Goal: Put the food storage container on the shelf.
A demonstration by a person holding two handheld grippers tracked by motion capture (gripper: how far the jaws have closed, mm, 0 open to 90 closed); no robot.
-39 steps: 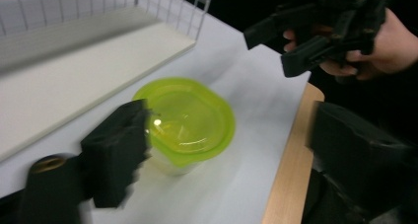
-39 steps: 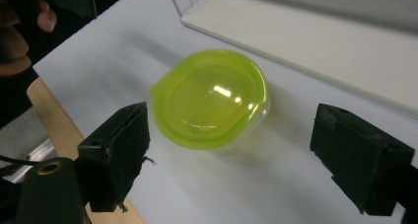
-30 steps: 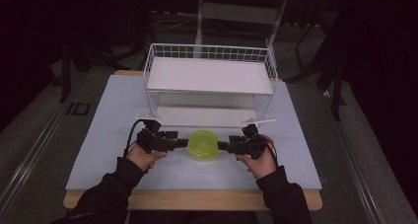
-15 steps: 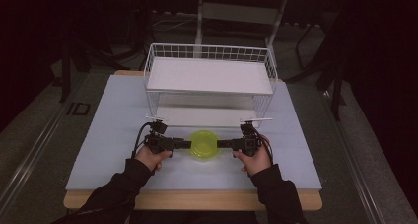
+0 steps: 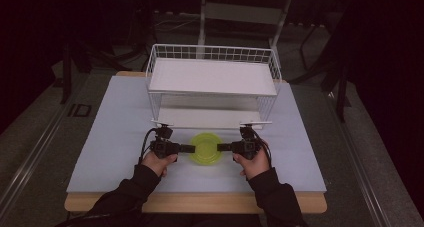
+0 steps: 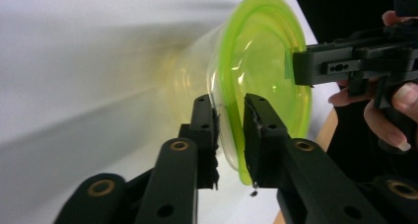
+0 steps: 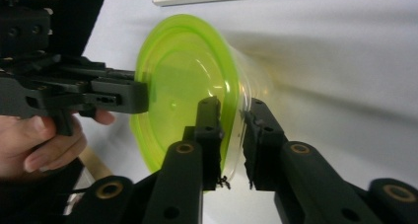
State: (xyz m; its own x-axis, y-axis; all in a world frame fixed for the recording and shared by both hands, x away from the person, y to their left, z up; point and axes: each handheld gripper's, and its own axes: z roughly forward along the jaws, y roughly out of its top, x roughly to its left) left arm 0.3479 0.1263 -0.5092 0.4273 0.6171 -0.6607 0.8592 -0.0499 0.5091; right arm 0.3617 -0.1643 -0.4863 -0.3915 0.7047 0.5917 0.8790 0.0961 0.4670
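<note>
Behind green lid [image 5: 206, 148], wire rack [image 5: 212, 87]

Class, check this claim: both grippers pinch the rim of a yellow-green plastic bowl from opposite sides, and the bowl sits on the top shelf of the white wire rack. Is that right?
Not quite. The bowl is on the table in front of the white wire rack, not on its top shelf, as the high view shows. The left gripper and right gripper do pinch its rim from opposite sides.
</note>
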